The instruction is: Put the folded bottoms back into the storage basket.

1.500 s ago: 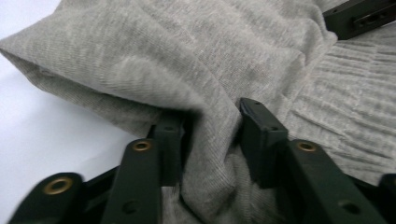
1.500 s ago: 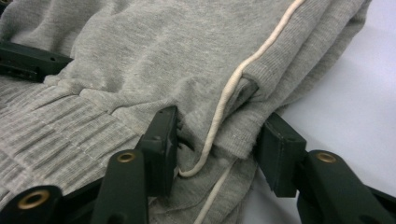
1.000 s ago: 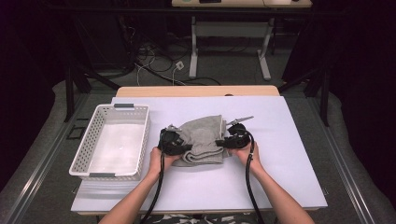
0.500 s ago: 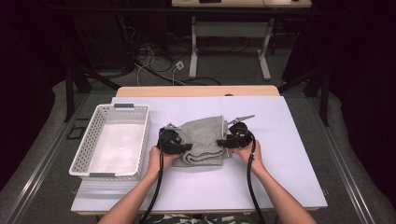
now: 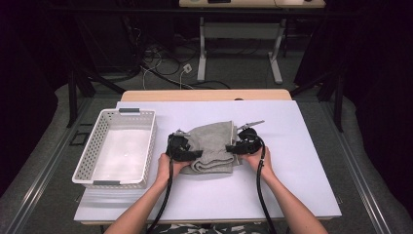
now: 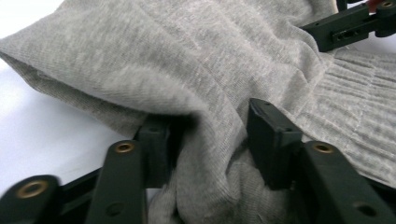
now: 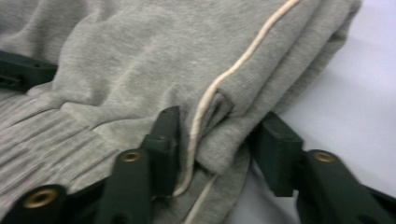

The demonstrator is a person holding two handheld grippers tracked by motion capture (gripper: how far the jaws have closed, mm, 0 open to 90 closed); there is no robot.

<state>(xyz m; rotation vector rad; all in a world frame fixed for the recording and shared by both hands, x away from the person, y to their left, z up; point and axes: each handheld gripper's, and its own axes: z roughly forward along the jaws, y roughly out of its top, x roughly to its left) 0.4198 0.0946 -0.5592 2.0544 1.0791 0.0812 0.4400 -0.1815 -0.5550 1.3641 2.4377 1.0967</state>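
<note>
A grey knit garment [image 5: 212, 146] with a cream piping stripe lies folded in a loose heap on the white table cover. My left gripper [image 5: 195, 155] lies at the heap's left edge, and its jaws have just been closing on a thick fold of the cloth [image 6: 210, 70] bunched between its pads [image 6: 268, 135]. My right gripper [image 5: 231, 148] lies at the heap's right side. Its jaws have also just been closing, with a folded hem and the stripe [image 7: 163, 56] pinched between its fingers [image 7: 166, 135]. Each gripper view shows the other gripper's black jaw at the cloth's far side.
A white perforated basket [image 5: 83, 173] stands at the left of the table, nothing inside it. The white cover [image 5: 292, 185] stretches bare to the right and front of the garment. Table legs and cables lie on the dark floor beyond.
</note>
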